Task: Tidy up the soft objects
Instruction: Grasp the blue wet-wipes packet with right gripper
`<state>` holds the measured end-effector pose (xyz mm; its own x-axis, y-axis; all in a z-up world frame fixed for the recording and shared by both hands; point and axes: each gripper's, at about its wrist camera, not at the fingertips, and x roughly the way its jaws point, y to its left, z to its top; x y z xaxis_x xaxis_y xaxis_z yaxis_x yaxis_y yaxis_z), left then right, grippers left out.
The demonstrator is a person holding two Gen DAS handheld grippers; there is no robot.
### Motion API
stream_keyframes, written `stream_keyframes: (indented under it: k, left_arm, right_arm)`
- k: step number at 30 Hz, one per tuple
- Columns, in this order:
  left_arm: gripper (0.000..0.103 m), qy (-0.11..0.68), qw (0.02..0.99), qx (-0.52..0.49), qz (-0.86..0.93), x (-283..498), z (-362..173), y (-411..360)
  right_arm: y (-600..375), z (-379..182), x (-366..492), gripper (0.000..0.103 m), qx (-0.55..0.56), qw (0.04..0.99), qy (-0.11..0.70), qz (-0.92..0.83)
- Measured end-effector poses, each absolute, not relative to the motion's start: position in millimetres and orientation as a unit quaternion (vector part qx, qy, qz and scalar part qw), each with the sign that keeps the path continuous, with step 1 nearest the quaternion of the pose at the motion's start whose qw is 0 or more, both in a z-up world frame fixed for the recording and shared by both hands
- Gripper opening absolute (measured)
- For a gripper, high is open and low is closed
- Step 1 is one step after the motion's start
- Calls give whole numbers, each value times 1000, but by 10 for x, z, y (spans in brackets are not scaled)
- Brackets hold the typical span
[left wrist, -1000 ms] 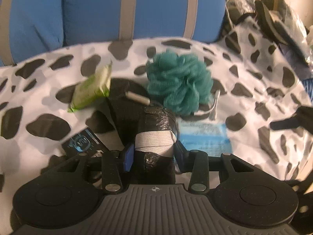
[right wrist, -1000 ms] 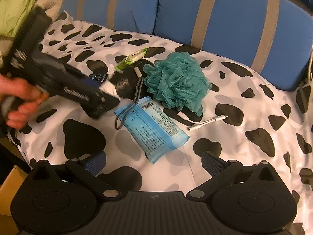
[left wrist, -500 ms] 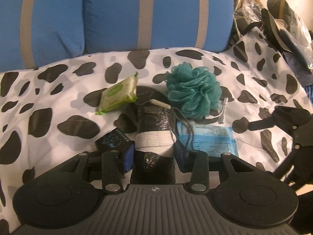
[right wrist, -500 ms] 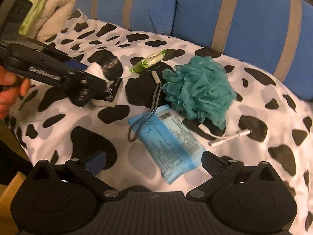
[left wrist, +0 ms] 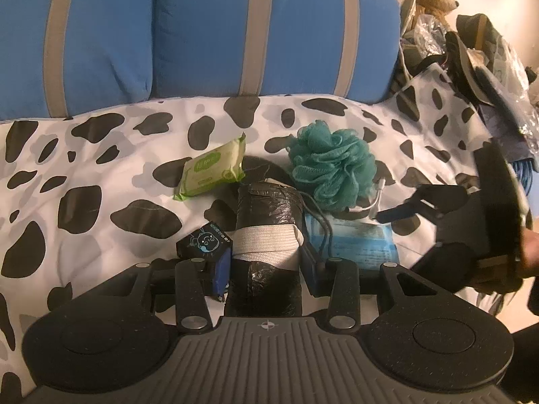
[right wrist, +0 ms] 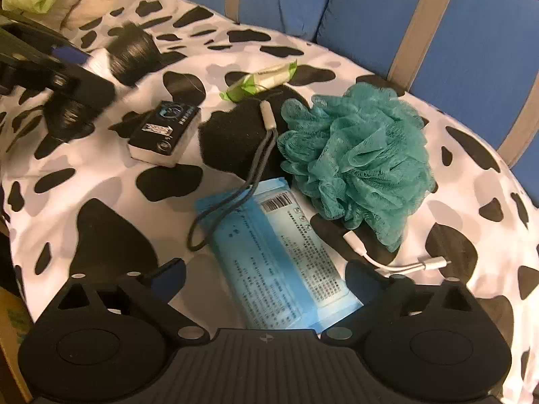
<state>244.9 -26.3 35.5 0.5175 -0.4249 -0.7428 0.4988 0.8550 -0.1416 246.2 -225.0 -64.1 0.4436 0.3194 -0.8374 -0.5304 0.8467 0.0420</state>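
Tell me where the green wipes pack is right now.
The wipes pack lies on the spotted cover, left of the teal loofah and beyond the black box, near the blue cushions.

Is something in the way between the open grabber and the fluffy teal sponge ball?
Yes: the flat blue plastic packet lies between the open right gripper and the teal mesh bath pouf.
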Motion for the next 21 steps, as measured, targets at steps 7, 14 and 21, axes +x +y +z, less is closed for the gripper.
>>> stream_keyframes:
  k: [7,14,21]
  left_arm:
    - [42,415,868,41,-269,2474,348,-270]
    - [42,411,873,40,-259,2486,395,-269]
    - [42,409,877,33,-251,2465,432,-220]
  right_arm:
    - [-2317,-771,2627,87,-80,832,493,242]
    - [-2346,-718,2500,80,-58,819,533,203]
    - [-2274,-669,2209,82,-73,790,565,225]
